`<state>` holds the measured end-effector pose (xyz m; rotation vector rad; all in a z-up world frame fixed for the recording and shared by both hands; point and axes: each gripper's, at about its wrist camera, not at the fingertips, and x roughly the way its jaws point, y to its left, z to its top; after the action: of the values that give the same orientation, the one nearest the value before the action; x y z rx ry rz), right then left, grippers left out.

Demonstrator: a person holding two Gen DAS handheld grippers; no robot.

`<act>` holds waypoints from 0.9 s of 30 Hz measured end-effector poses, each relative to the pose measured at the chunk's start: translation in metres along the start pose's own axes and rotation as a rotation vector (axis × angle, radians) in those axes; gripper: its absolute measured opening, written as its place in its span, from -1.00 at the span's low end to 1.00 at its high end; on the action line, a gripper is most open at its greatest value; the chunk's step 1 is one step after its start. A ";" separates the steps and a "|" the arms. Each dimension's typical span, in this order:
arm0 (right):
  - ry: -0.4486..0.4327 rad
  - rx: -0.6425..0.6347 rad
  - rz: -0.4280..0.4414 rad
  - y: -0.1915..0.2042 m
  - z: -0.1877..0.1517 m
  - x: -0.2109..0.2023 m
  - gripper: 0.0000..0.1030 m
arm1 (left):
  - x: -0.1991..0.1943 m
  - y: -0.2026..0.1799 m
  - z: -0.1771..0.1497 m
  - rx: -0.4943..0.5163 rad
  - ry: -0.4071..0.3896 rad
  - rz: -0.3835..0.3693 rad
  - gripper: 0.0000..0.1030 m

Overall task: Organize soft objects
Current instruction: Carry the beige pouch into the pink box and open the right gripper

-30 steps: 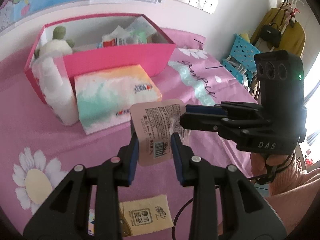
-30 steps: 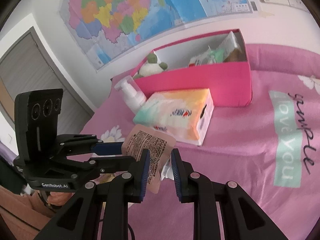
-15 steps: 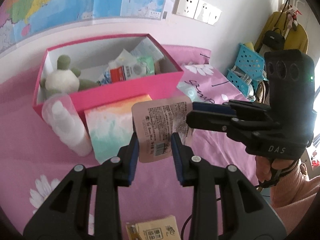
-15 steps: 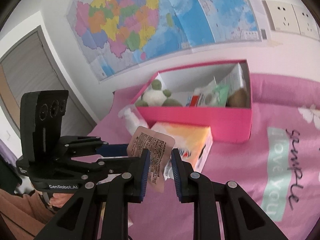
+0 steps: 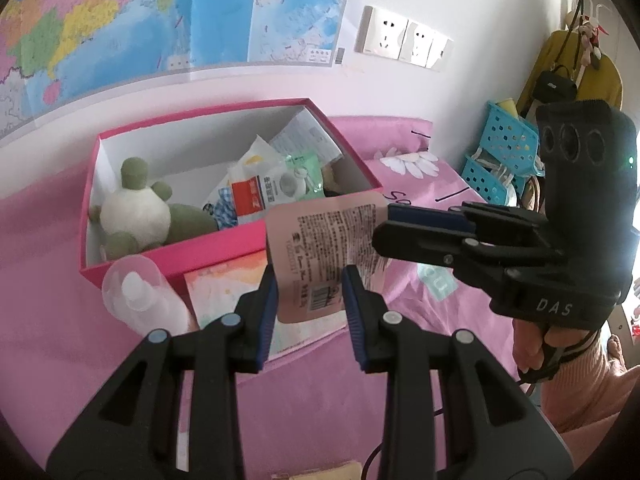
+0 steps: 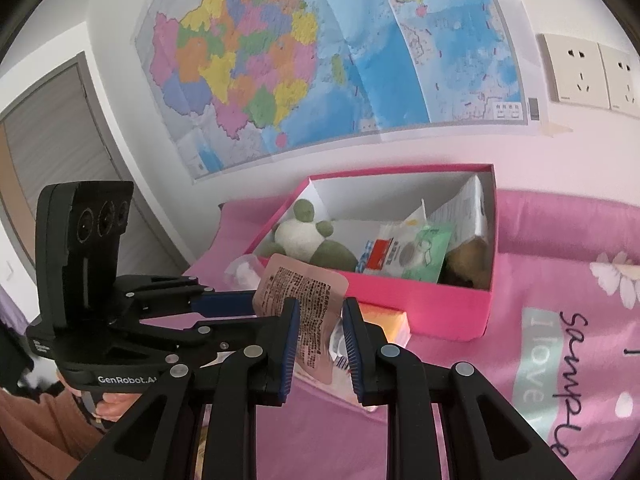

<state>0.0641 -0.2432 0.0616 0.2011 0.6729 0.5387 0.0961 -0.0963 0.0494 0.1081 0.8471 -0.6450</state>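
Observation:
A flat pink sachet (image 5: 320,252) with printed text hangs in the air in front of the open pink box (image 5: 224,248); it also shows in the right wrist view (image 6: 304,312). My left gripper (image 5: 310,304) and my right gripper (image 6: 320,336) both pinch the sachet, one on its lower edge, one on its right side. The right gripper (image 5: 404,224) reaches in from the right. The box (image 6: 424,304) holds a plush panda (image 5: 132,212) and several packets (image 5: 272,184). A tissue pack (image 5: 228,288) lies in front of the box.
A clear pump bottle (image 5: 140,296) stands by the box's front left corner. The pink bedspread (image 6: 560,360) covers the surface. A wall with a map (image 6: 320,48) and sockets is behind. Blue baskets (image 5: 504,148) stand far right. A yellow packet (image 5: 340,472) lies near me.
Both grippers have lifted the sachet and carried it toward the box; the box now looks closer and its inside is more visible.

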 end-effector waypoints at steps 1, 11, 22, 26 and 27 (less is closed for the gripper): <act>0.000 -0.002 -0.001 -0.001 0.001 0.000 -0.57 | 0.001 0.000 0.001 0.000 -0.001 0.002 -0.34; -0.003 -0.013 -0.014 -0.006 0.013 0.007 -0.57 | 0.005 0.006 0.012 -0.013 -0.012 0.017 -0.34; -0.010 -0.023 -0.030 -0.012 0.034 0.024 -0.57 | 0.011 0.019 0.037 -0.019 -0.012 0.046 -0.34; -0.014 -0.027 -0.031 -0.016 0.043 0.031 -0.58 | 0.016 0.025 0.048 -0.036 -0.001 0.046 -0.34; -0.016 -0.027 -0.033 -0.017 0.045 0.033 -0.58 | 0.018 0.027 0.050 -0.038 0.001 0.051 -0.34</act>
<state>0.1213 -0.2400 0.0729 0.1685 0.6524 0.5135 0.1530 -0.1003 0.0658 0.0951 0.8549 -0.5810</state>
